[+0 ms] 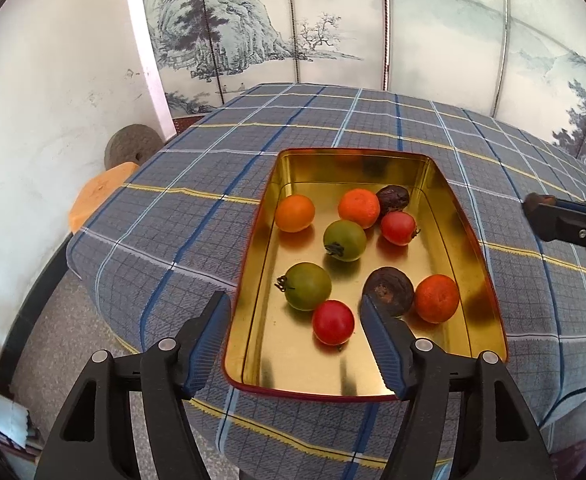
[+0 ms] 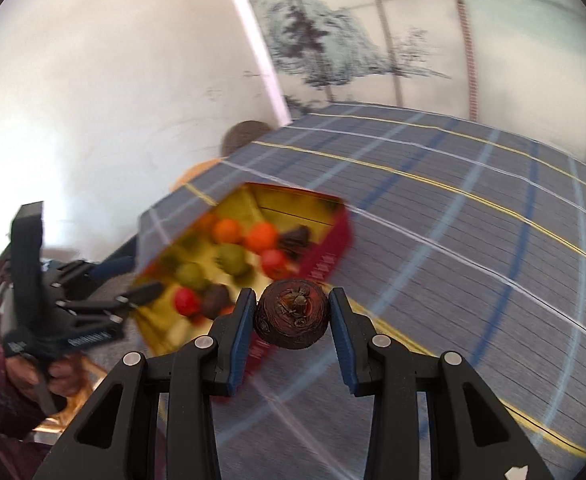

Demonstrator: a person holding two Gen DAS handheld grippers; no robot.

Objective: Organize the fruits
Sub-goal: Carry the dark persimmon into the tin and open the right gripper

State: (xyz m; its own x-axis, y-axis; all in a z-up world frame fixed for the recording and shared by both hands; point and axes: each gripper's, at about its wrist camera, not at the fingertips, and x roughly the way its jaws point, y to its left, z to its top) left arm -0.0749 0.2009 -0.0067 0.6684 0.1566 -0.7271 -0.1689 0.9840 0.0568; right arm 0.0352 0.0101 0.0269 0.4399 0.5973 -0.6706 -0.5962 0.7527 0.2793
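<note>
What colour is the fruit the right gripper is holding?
Dark brown, wrinkled fruit, held in the right gripper; clearest in the right wrist view.

A lived-in home room, by the look of it. The table (image 1: 373, 128) wears a blue plaid cloth, and right behind it stands a folding screen (image 1: 253, 28) painted with ink mountains and pines. Left of the table, a scuffed white wall (image 1: 53, 100) and speckled floor.

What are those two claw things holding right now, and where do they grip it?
The right gripper pinches a dark brown fruit by its two sides. The left gripper is open and holds nothing.
</note>
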